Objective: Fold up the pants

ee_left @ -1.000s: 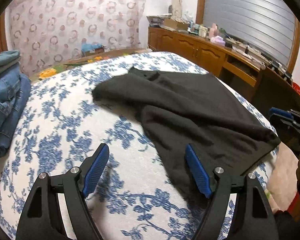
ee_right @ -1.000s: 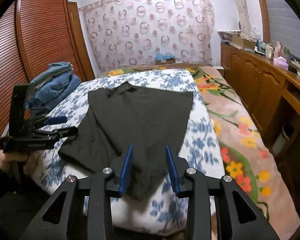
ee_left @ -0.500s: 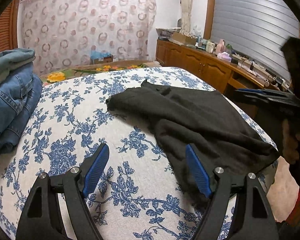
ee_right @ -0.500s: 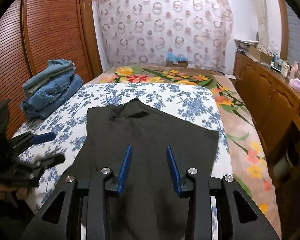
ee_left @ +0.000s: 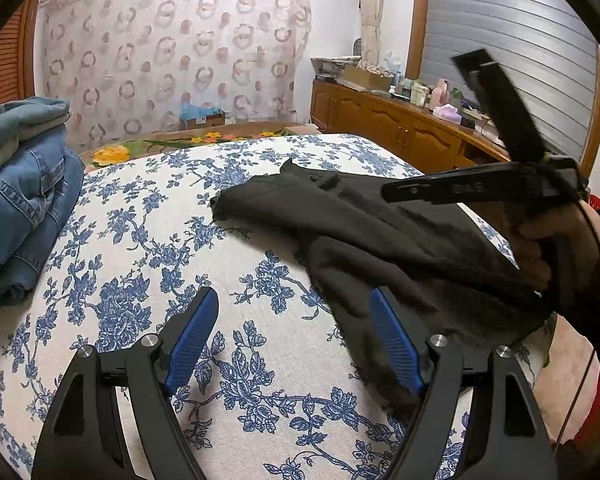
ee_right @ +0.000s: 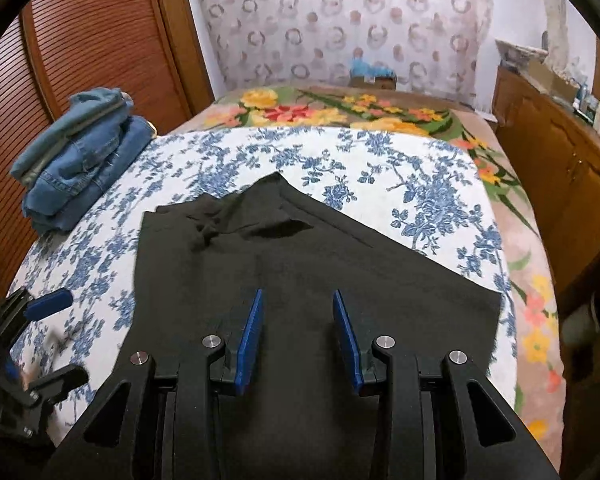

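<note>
Right wrist — pants [ee_right: 300, 264] lengthwise, waistband far.

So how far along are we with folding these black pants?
Early on. Done: the black pants lie spread on the blue-flowered bedspread, apparently doubled leg over leg, beside the folded jeans stack. In hand: nothing; left tongs and right tongs are open above the cloth. Left: grip an end, fold lengthwise.
</note>
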`<state>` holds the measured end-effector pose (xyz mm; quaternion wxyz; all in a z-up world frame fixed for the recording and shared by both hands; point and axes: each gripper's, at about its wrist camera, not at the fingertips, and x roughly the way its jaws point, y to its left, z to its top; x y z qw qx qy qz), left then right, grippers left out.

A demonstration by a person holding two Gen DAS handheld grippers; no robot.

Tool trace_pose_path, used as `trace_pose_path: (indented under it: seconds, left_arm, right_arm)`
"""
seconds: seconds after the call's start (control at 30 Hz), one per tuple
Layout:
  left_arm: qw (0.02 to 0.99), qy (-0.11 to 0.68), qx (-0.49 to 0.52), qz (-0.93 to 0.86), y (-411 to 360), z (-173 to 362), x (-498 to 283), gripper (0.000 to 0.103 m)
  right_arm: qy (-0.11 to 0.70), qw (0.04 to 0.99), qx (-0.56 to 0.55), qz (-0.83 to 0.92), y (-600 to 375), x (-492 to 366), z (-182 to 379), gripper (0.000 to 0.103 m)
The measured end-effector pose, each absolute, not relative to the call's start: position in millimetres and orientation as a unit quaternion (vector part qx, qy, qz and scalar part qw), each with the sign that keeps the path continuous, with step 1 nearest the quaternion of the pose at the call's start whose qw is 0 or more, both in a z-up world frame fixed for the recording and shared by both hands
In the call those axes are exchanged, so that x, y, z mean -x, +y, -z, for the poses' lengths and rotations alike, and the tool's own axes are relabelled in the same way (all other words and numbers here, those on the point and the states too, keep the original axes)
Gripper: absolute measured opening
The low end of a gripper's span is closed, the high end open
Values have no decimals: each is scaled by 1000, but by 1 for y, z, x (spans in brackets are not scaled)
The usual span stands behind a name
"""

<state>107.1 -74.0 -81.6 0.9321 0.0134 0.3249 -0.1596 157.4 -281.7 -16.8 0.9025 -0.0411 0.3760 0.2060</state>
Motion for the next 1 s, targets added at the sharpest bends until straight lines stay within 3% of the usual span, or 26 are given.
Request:
trace_pose_path:
  seconds: [0.3,0.5,1.0]
  left_arm:
    - [930,331,-14,161,-75,83,-108,79]
    - [929,333,-14,161,-75,84,-109,79]
    - [926,341,-17,160,-74,88,-112,79]
  right_arm:
    - [397,889,57,-222,-260,-185,29,29]
    - [387,885,64,-251,-252,-185,30,5]
    - [283,942,53,-175,-326,-154,-26,3]
